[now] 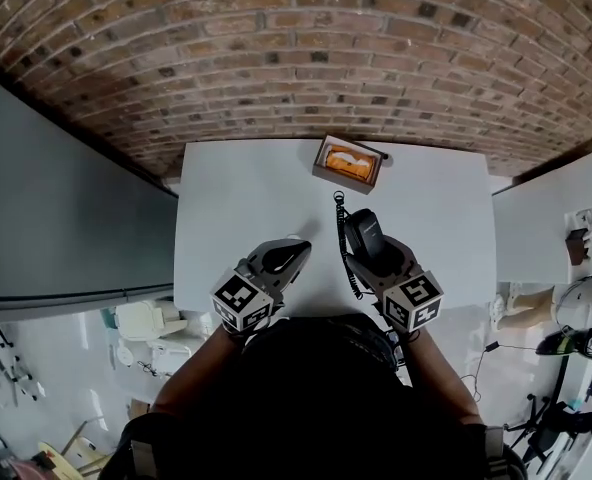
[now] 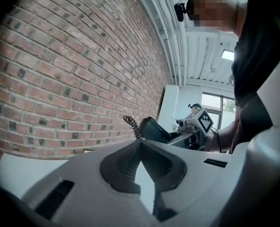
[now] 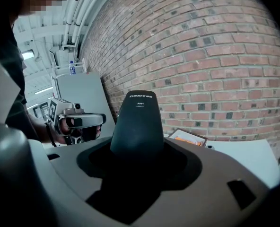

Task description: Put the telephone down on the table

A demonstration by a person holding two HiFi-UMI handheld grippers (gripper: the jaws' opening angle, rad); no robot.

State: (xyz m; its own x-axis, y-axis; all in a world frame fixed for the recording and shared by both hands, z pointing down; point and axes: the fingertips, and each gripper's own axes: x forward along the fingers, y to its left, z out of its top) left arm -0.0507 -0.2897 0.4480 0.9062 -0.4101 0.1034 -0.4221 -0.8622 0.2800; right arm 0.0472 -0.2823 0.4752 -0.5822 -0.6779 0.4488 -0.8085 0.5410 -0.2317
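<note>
The black telephone handset point(image 1: 364, 234) is in my right gripper point(image 1: 373, 251), shut on its lower body, over the near middle of the white table point(image 1: 246, 188). In the right gripper view the handset point(image 3: 137, 119) stands up between the jaws of that gripper point(image 3: 137, 148), its end toward the brick wall. Its black coiled cord point(image 1: 340, 240) runs along the tabletop just left of it. My left gripper point(image 1: 298, 252) sits a little to the left, shut with nothing held. The left gripper view looks past its touching tips point(image 2: 140, 143) at the handset point(image 2: 154, 129) and right gripper point(image 2: 196, 126).
A small brown box with orange contents point(image 1: 349, 162) stands at the table's far edge against the brick wall point(image 1: 296, 58). A grey panel point(image 1: 56, 218) borders the left. Cluttered floor lies to the right of the table point(image 1: 566, 298).
</note>
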